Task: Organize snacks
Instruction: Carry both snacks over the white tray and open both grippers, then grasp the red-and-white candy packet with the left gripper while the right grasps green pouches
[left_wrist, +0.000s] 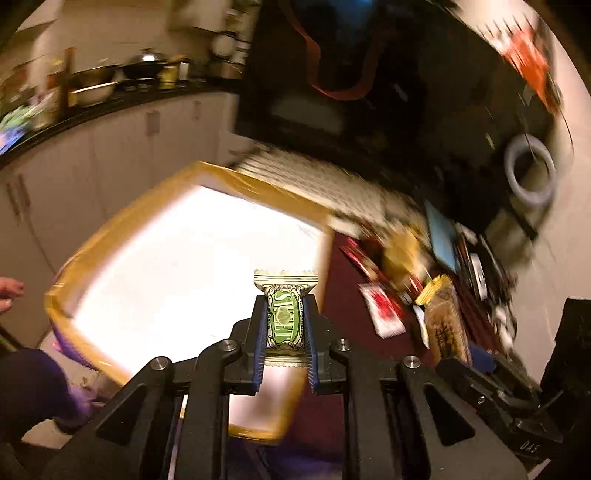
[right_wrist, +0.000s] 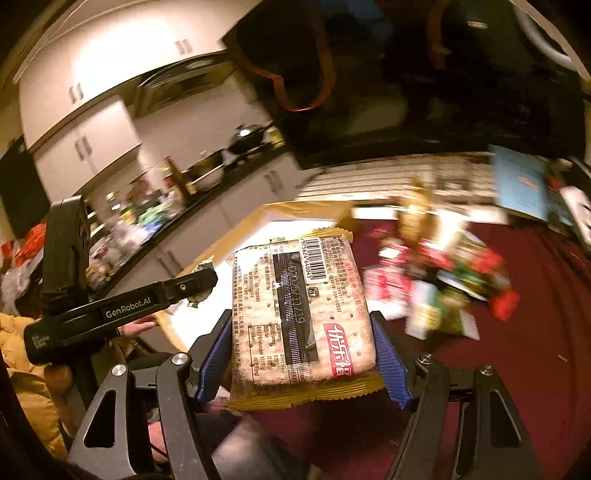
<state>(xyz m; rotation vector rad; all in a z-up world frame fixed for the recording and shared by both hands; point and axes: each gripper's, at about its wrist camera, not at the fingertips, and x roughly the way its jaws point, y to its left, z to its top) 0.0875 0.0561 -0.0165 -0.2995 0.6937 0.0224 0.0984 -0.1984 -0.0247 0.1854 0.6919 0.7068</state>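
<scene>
The left gripper (left_wrist: 284, 328) pinches a small green-and-cream sweet packet (left_wrist: 285, 314). The right gripper (right_wrist: 303, 332) clamps a clear, yellow-edged cracker pack (right_wrist: 295, 317), barcode up.

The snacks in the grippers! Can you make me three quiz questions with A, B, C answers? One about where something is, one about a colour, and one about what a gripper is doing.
1. Where does the pile of loose snacks lie?
A. on the dark red cloth
B. on the kitchen counter
C. in the tray

2. What colour is the label on the small candy?
A. blue
B. green
C. pink

3. What is the right gripper doing?
A. hanging empty
B. gripping a spoon
C. holding a cracker pack

Answers: 1 A, packets lie on the dark red cloth. 2 B, green print shows between the left gripper pads. 3 C, blue pads flank the pack.
</scene>
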